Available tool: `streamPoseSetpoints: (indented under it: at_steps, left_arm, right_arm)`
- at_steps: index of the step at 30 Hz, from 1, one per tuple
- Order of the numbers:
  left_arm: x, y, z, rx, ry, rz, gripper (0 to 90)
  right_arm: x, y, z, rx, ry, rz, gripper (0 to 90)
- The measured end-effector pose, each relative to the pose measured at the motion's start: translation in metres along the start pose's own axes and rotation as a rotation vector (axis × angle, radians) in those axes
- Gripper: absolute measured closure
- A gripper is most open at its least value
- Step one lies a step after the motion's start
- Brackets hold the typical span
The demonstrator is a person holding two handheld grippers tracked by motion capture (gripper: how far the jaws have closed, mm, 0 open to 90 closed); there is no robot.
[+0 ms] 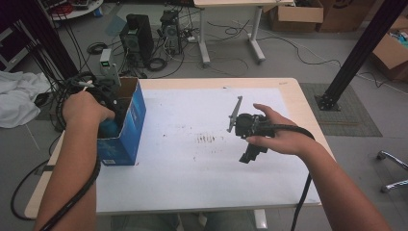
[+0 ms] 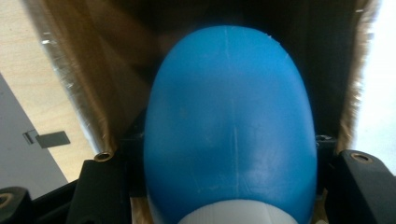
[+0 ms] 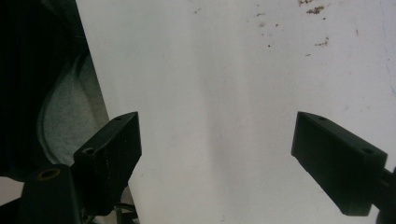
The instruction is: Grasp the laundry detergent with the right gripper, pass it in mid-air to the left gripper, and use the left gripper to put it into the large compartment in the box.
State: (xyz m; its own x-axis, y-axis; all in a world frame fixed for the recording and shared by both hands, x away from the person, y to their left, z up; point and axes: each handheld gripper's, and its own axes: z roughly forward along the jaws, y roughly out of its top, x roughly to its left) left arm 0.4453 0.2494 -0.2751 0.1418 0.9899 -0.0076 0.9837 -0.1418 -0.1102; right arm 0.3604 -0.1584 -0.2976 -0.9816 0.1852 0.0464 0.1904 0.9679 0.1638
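A pale wooden surface (image 1: 308,103) under a white sheet (image 1: 192,159) stands on a grey floor (image 1: 288,57) strewn with black cables (image 1: 226,29). Beyond it are two computer towers (image 1: 137,36), a white-legged desk (image 1: 231,5) and cardboard boxes (image 1: 296,14). A black metal post (image 1: 358,50) slants at right, and white cloth (image 1: 17,96) lies at left.

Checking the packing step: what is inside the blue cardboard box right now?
The left gripper reaches into the blue cardboard box, its jaws shut on a blue bottle with a white cap. The bottle and hand cover the box floor.
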Motion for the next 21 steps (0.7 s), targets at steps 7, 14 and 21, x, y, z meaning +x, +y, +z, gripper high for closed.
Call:
streamPoseSetpoints:
  at_steps: [7,14,21]
  left_arm:
    - [0.002,0.002,0.014,0.003,-0.004,-0.004,39.0]
    - [-0.002,0.001,0.015,-0.010,0.012,0.015,38.8]
    - [-0.007,0.001,0.015,-0.017,0.034,0.035,38.7]
  right_arm:
    - [-0.001,-0.002,0.004,0.000,0.009,0.003,15.7]
    - [-0.001,-0.001,0.008,0.006,0.022,-0.002,15.8]
    - [-0.001,0.000,0.009,0.007,0.023,-0.003,15.7]
